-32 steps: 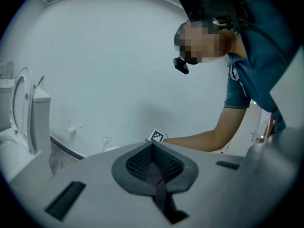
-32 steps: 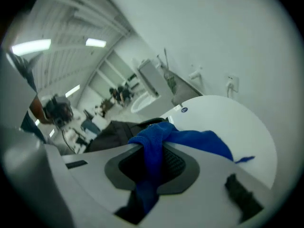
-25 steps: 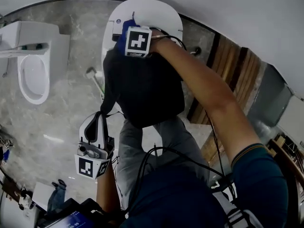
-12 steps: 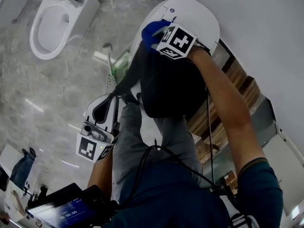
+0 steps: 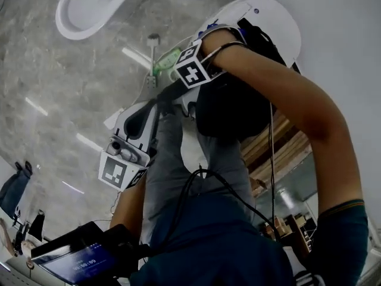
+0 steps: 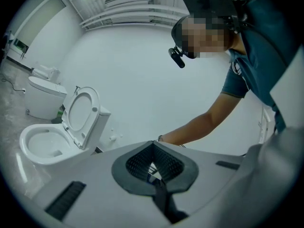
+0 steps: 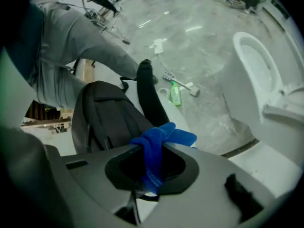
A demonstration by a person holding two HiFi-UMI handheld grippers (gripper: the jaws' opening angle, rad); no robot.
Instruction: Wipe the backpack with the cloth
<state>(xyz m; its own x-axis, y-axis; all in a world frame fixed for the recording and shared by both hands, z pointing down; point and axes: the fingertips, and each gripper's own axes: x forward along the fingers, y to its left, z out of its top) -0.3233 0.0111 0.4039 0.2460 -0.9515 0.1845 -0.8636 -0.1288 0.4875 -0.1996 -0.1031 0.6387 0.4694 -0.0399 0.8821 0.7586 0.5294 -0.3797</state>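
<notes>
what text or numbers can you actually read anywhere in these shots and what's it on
No text can be read with confidence.
Screen, head view, bottom left: pale digits, too blurred to read.
Marker cubes: black-and-white square patterns only, no words.
Green bottle on the floor: label too small to read.

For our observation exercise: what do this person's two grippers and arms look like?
The left gripper and right gripper have smooth grey shells with dark pads. Each carries a white cube with black square markers. The right arm wears a dark teal short sleeve with pale cuff trim; a thin black cable runs alongside.
</notes>
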